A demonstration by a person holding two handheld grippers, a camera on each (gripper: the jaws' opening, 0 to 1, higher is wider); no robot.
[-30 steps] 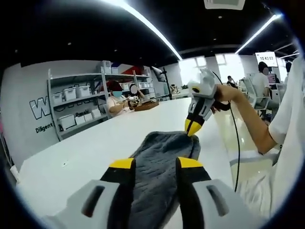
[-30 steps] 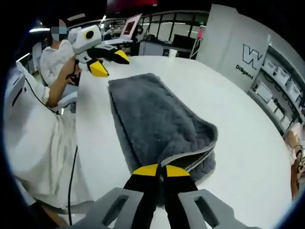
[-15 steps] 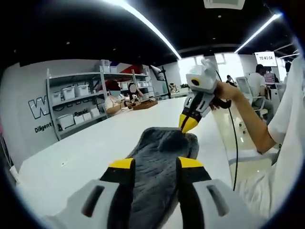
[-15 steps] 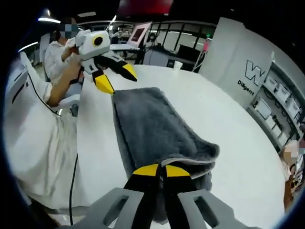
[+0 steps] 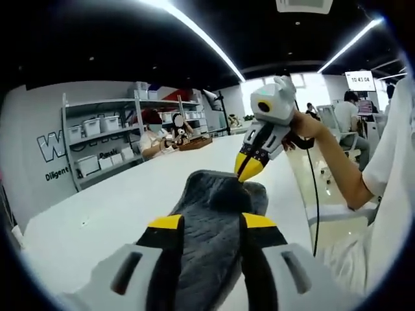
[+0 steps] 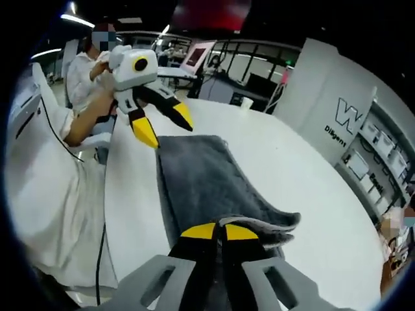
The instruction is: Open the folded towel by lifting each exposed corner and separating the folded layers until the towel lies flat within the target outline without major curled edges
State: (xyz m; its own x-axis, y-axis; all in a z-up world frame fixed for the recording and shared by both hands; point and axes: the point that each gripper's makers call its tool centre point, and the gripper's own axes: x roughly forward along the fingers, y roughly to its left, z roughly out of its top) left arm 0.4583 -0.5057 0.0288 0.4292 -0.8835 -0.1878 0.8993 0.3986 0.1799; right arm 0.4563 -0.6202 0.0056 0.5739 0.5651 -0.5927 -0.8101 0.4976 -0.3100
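Towel (image 6: 201,178) pinched by right gripper (image 6: 219,229) | left gripper (image 5: 211,221) spread | shelves (image 5: 107,139)

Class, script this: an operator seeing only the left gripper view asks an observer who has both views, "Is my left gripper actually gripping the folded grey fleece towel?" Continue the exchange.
Observer: No. The right gripper view shows the left gripper open, its fingers poised at the folded grey fleece towel's far corner.
Operator: And the near end?
Observer: There the right gripper is shut on the top layer, raised off the layers beneath.
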